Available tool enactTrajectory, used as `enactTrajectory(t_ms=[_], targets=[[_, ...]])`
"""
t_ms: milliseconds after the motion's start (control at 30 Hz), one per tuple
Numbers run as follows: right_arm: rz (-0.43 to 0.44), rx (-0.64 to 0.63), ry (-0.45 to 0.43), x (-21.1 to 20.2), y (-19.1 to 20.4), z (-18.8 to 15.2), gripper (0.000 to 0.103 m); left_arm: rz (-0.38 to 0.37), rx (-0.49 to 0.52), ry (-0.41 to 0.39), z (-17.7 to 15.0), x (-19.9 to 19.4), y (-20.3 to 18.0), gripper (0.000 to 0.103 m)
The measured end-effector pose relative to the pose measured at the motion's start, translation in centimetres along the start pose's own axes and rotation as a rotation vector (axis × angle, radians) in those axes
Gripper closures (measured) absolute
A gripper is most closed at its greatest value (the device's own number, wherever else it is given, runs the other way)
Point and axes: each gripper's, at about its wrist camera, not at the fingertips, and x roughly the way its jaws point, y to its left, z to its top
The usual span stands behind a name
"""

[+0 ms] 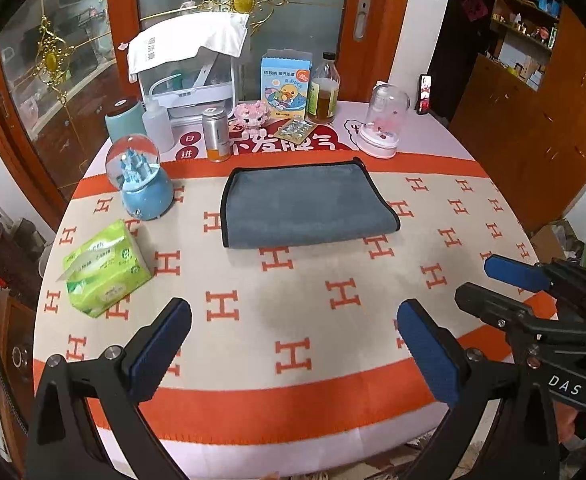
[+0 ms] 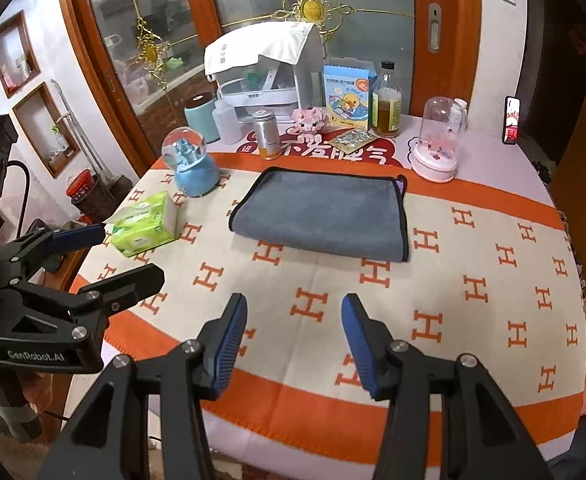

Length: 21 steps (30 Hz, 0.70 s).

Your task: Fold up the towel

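A grey towel (image 1: 305, 208) with black edging lies folded flat in the middle of the table; it also shows in the right wrist view (image 2: 325, 214). My left gripper (image 1: 293, 320) is open and empty, held above the cloth well short of the towel. It also shows at the left of the right wrist view (image 2: 129, 252). My right gripper (image 2: 295, 316) is open and empty, also short of the towel. It shows at the right of the left wrist view (image 1: 481, 280).
The round table carries an orange and cream H-pattern cloth (image 1: 293, 312). A green tissue pack (image 1: 105, 276) and a blue snow globe (image 1: 141, 180) stand left of the towel. Bottles, a can (image 1: 216, 134), a duck box (image 1: 285, 88) and a pink dome (image 1: 383, 126) line the back.
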Motion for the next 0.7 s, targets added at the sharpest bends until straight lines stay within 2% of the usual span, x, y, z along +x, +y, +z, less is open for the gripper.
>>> enactTrajectory(t_ms=[167, 700], targets=[[0.024, -0.006, 0.010, -0.7, 0.6, -1.3, 0.053, -0.001, -0.018, 0.015, -1.3, -0.7, -0.5, 0.001], [0.008, 0.011, -0.024, -2.9, 0.5, -2.8, 0.053, 0.014, -0.016, 0.022, -2.3, -1.7, -2.2, 0.001]])
